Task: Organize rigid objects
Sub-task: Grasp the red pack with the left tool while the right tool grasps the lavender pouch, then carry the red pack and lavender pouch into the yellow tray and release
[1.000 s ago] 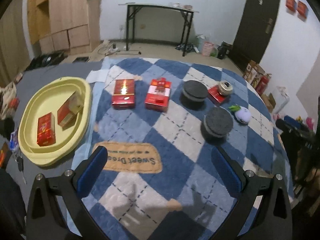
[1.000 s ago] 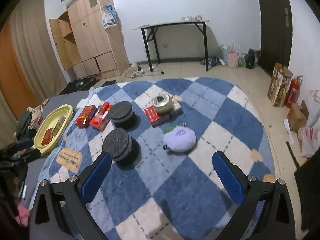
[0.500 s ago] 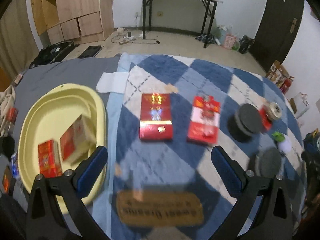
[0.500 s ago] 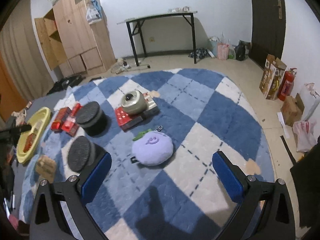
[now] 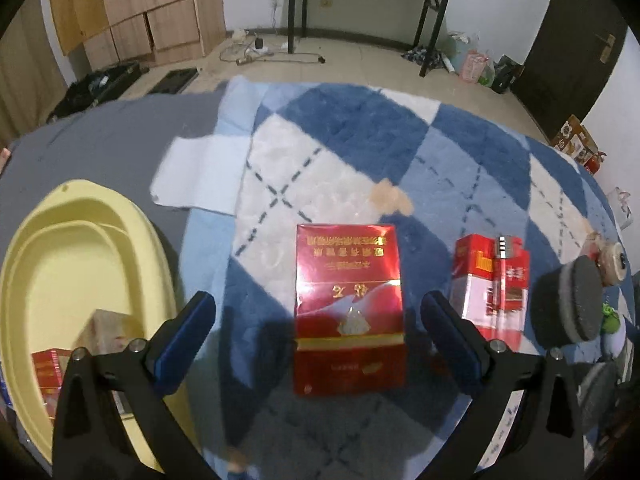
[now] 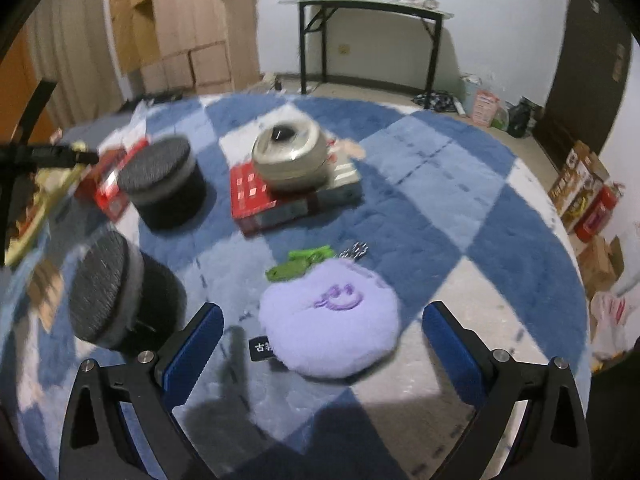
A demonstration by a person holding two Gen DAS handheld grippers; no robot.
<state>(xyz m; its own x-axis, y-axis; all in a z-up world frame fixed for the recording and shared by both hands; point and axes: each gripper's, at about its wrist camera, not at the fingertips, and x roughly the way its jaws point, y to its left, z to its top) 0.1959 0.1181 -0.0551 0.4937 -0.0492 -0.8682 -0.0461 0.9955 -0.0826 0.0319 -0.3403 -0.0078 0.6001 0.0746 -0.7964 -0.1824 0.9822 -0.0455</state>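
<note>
Left claw [image 5: 318, 322] spread wide over red box [image 5: 347, 308], right claw [image 6: 320, 334] closing, jaws astride purple plush [image 6: 330, 324], not touching

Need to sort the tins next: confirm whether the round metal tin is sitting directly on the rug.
No, the round metal tin rests on top of a flat red box, which itself lies on the rug.

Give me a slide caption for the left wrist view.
Open left gripper straddles a red box on the checked rug, yellow tray alongside.
</note>
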